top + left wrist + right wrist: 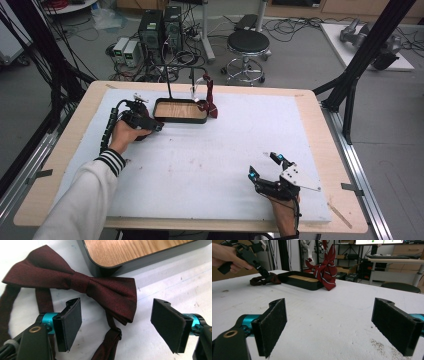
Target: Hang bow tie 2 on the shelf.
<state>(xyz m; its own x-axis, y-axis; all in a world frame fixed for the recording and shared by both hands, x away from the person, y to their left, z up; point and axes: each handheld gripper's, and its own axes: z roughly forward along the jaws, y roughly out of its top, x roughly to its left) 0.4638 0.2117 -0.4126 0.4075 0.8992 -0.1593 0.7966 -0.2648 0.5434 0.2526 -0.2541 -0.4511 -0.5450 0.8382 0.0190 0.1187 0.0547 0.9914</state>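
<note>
We count two grippers, one bow tie, one tray w/ a wooden floor, one red striped cloth.

The left gripper (pixel 116 325) sits by the tray's (pixel 181 120) near-left corner in the high view; the right gripper (pixel 266 166) rests near the table's front-right, well apart from everything else.

The bow tie (pixel 75 283), dark maroon, lies flat on the white pad just beside the tray's corner (pixel 100 271). In the left gripper view its long axis runs across the frame, upper left to lower right, roughly crosswise to the jaws. Its strap trails down toward the camera, one end passing btwn the jaws.

The bow's right wing lies just ahead of the gap btwn our left jaws, nearer the left-hand pad (pixel 71 323). Left jaws stand wide, pads not pressing on the fabric. Right jaws also wide, nothing btwn them.

The red striped cloth (pixel 325 268) is bunched at the tray's far-right end, touching it.
</note>
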